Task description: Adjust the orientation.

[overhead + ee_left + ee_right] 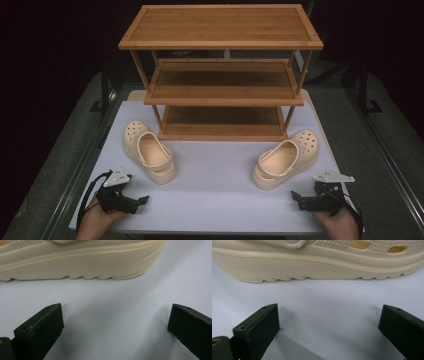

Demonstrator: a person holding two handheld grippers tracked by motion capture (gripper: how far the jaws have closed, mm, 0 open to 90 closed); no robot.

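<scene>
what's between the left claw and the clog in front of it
Nothing: a bare strip of white table separates the open left claw from the left clog's sole, seen in the left gripper view.

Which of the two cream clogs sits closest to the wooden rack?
The right clog: its perforated toe almost meets the foot of the wooden rack. The left clog stands slightly farther off, with a strip of white table between them.

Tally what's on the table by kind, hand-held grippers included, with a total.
Cream clogs: 2, the left clog and the right clog
Wooden three-shelf rack: 1
Hand-held grippers: 2, the left hand-held gripper and the right hand-held gripper, both open and empty
Total: 5
</scene>
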